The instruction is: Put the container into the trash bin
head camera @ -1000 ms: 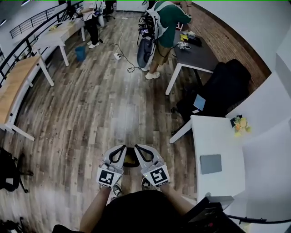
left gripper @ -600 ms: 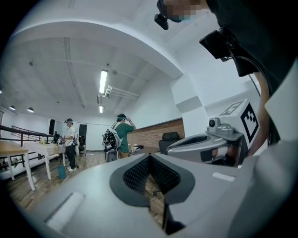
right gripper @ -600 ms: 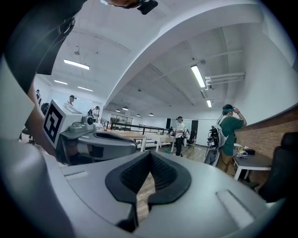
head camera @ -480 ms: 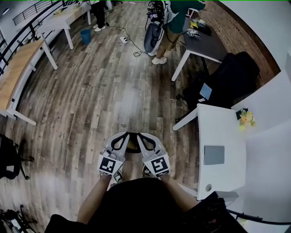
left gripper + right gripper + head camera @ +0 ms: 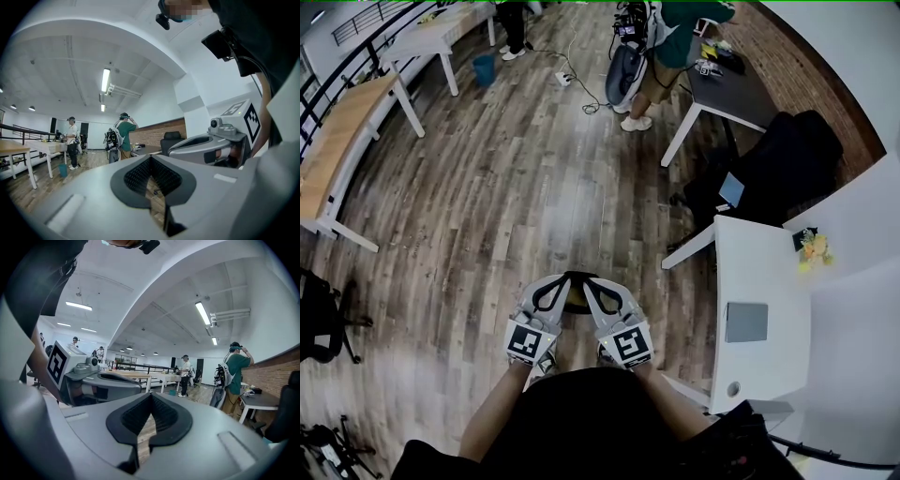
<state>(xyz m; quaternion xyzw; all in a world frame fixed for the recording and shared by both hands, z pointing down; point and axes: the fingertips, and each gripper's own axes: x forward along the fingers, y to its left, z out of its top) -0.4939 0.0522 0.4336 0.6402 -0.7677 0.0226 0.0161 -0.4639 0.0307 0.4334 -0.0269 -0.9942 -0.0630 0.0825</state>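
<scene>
Since a second earlier the wooden floor point(image 5: 506, 187) and the furniture had slid in the head view. The person in green point(image 5: 675, 23) sat nearer the top edge, and more of the white counter point(image 5: 759, 281) showed at the right. The left hand-held gripper point(image 5: 561, 281) and the right hand-held gripper point(image 5: 591, 281) had kept their pose, side by side just ahead of the wearer's body, with their tips slanted in toward each other and nearly meeting.

Each gripper's own view showed its jaws closed together, with nothing between the dark ribbed pads but a sliver of floor.

In the head view a small yellowish thing point(image 5: 574, 302) lay just below the meeting tips, between the two grippers and partly covered by them. Whether it was the container could not be told, nor whether either gripper touched it. So little of it showed that neither its long axis nor the way it pointed could be made out.

A blue bin point(image 5: 484, 68) stood upright on the floor well away, beside the leg of a white table point(image 5: 431, 42) at the far left.
</scene>
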